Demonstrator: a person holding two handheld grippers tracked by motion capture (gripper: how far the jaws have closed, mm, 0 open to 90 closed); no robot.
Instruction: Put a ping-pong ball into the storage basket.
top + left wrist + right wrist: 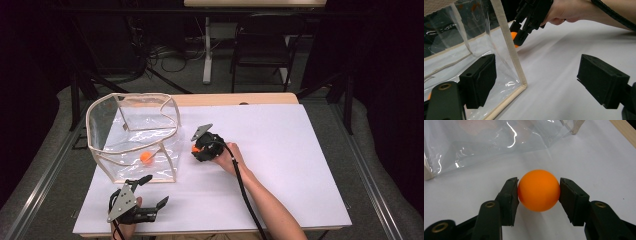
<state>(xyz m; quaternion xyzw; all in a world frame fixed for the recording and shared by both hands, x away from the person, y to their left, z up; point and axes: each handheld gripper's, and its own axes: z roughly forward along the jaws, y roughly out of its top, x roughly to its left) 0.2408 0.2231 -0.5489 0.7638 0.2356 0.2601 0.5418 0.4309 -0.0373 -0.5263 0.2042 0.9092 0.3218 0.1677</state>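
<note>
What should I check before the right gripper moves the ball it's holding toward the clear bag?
1. Grip on the orange ball: the right gripper has both fingers against its sides. Ok.
2. Ball centred between the pads: ok.
3. Mouth of the clear bag: its top rim stands open, judging from the high view. Ok.
4. Bag contents: one orange ball already lies inside, with room around it. Ok.
5. Left gripper: open, holding nothing, at the bag's near corner, so it does not steady the bag. Not ok.
6. Whether the held ball is off the white table: cannot tell.
</note>
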